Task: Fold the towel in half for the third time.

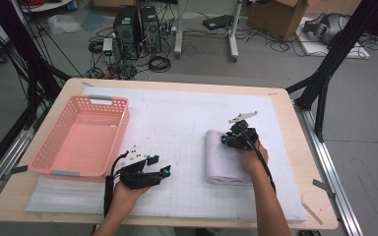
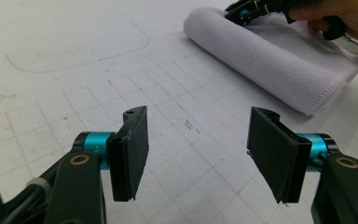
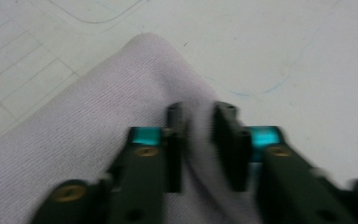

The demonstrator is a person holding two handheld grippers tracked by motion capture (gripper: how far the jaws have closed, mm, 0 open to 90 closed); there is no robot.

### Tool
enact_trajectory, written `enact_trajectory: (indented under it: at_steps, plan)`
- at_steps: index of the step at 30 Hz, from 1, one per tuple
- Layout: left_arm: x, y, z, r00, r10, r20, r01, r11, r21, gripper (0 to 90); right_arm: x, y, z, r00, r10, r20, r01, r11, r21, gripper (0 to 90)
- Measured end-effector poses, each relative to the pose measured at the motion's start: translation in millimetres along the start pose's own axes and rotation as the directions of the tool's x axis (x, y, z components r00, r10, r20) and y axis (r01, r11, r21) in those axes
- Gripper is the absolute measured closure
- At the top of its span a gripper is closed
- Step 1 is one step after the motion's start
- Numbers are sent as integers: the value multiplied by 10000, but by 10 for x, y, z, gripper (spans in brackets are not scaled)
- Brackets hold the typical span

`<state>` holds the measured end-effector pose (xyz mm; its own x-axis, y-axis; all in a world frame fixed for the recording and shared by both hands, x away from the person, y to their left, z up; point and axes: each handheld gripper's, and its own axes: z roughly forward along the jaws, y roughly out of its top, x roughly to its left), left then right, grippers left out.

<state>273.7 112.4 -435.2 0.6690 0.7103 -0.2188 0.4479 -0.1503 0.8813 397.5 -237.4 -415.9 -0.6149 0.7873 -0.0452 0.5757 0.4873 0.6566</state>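
both forearms come in bare, with no sleeve in view. the left gripper [image 1: 147, 173] is black, with teal collars behind its jaws and a white plate on top; a black cable loops from it along the forearm. in its own view the jaws [image 2: 196, 154] carry flat, dark rectangular pads, with brass-coloured screws in the black arms behind. the right gripper [image 1: 237, 138] is black too, topped by a grey three-cornered plate, with the same teal collars and brass screws (blurred, so perhaps rivets) [image 3: 199, 149].
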Motion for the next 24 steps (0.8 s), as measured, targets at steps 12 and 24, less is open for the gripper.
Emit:
enact_trajectory:
  at_steps: [12,24]
  plan:
    - [0,0,-3,10000,-17,-1,17,10000,-12,387,129,97,-1,9941,-396,-1006,258,9905,-1350,825]
    - [2,3,-14,10000,-60,-34,60,10000,-40,387,-95,-40,-392,9909,639,1186,-384,9777,-2065,775]
